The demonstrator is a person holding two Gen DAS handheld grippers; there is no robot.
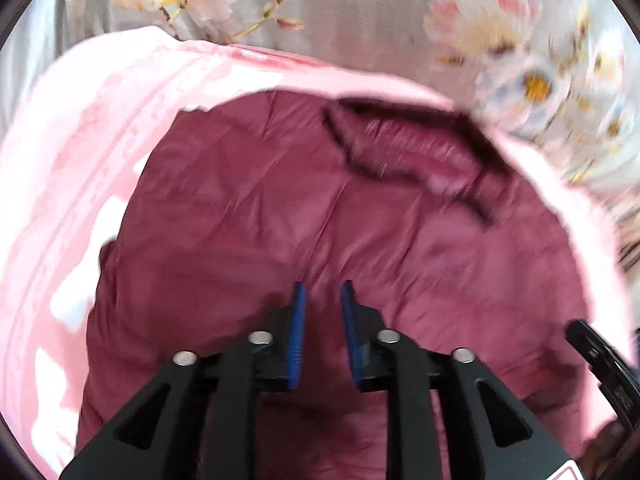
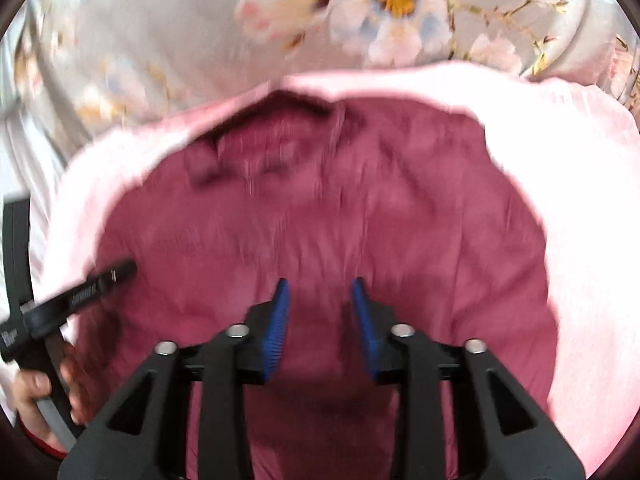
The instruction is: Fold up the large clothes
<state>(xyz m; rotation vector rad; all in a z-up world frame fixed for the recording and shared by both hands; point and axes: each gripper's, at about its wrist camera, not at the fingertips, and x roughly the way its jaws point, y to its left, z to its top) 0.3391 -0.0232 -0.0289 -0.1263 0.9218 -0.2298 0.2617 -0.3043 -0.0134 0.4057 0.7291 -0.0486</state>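
Observation:
A large maroon padded jacket (image 1: pixel 280 208) lies spread on a pink blanket (image 1: pixel 72 152), its dark collar (image 1: pixel 408 148) at the far side. My left gripper (image 1: pixel 323 292) is open with nothing between its blue pads, hovering over the jacket's near part. In the right wrist view the same jacket (image 2: pixel 320 216) fills the middle, collar (image 2: pixel 264 140) at the far left. My right gripper (image 2: pixel 320 288) is open and empty above the jacket. The left gripper (image 2: pixel 116 272) also shows at the left edge of that view. Both views are blurred.
The pink blanket (image 2: pixel 580 200) lies on a grey floral bedsheet (image 2: pixel 160 32) that also fills the far part of the left wrist view (image 1: pixel 360 20). The right gripper's black body (image 1: pixel 600 360) shows at the right edge. A hand (image 2: pixel 36 396) holds the left gripper's handle.

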